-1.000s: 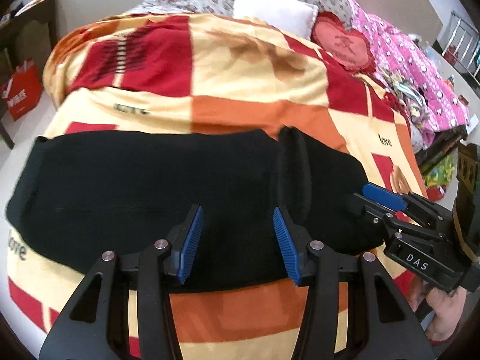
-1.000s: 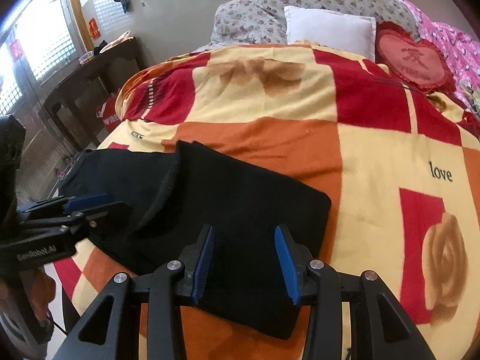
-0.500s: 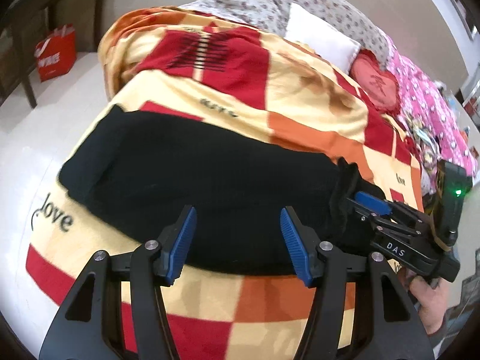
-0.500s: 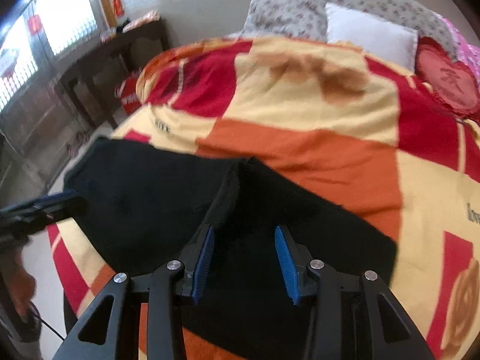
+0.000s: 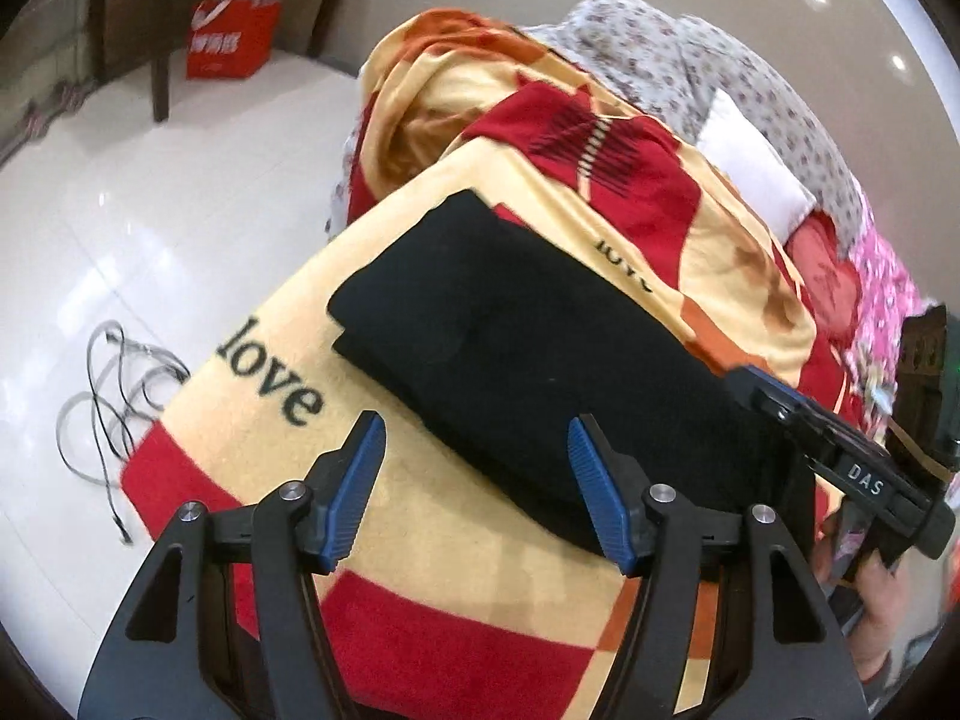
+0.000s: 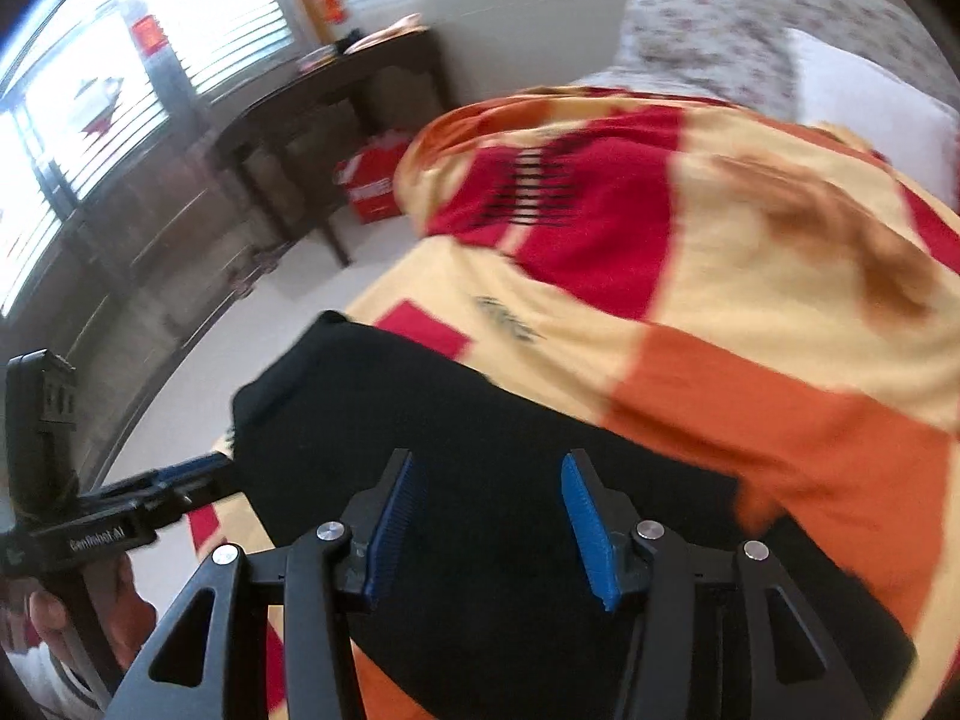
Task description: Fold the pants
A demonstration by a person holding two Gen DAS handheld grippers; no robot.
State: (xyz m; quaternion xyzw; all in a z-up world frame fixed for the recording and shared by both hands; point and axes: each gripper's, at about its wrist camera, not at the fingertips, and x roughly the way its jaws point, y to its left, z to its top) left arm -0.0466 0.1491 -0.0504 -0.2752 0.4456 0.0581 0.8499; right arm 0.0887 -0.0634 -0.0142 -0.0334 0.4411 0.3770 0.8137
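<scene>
The black pants (image 5: 540, 354) lie folded on the blanket (image 5: 420, 540), in the middle of the frame. The left gripper (image 5: 474, 480) and the right gripper (image 6: 489, 525) have just been opening; both stand apart and hold nothing.

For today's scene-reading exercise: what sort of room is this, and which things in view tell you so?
Most likely a home bedroom: a bed under a patterned blanket, a white pillow at its head, and black pants laid out on it.
</scene>
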